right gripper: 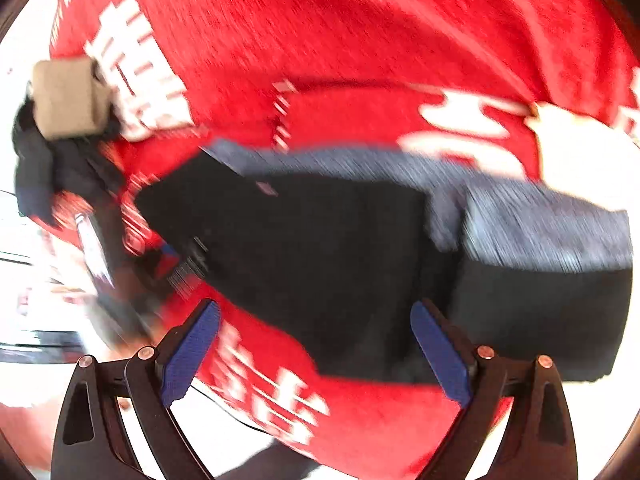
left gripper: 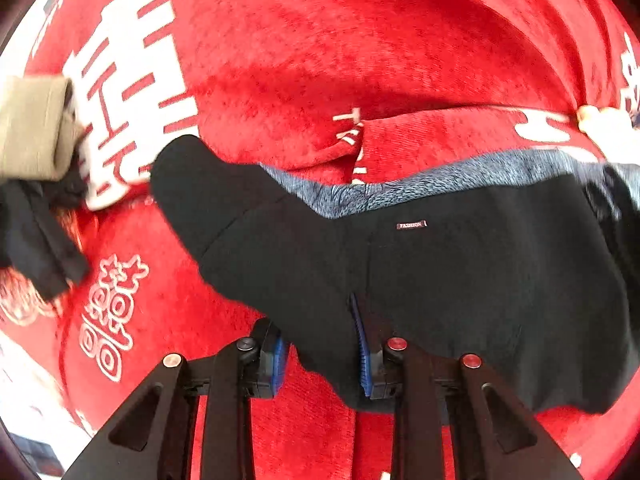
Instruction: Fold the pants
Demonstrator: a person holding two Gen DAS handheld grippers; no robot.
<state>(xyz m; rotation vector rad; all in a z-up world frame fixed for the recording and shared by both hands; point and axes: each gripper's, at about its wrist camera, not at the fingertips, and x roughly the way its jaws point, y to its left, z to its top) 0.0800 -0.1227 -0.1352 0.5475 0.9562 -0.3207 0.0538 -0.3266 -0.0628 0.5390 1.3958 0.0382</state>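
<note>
Both tongs pointed steeply down at one pair of black fabric pants (left gripper: 460,280) lying on a red plush blanket with white characters (left gripper: 360,48). In the left wrist view, the left tongs (left gripper: 324,354) were pinching the near edge of the pants: dark cloth filled the narrow gap between the two blue ribbed pads (left gripper: 362,344), which pressed on it from either side. In the right wrist view, heavily blurred, the right tongs (right gripper: 316,354) stood spread wide, their two blue pads (right gripper: 190,354) well apart, with nothing gripped; the pants' lower edge and a strip of red blanket showed through the gap beyond them.

The pants lay across the middle of the blanket, stretching from a rounded black end at the left to the right edge of the view. One grey fleecy lining (left gripper: 400,188) showed along their far edge, and one small woven label reading FASHION (left gripper: 411,225) sat on the black cloth just below that lining. A fold of the blanket rose just behind the pants.

At the left edge of the blanket sat one folded beige cloth bundle (left gripper: 34,128), with one dark garment (left gripper: 36,236) bunched directly below and touching it. At the far right, one pale object (left gripper: 608,128), too washed out to identify, rested beside the lining.
</note>
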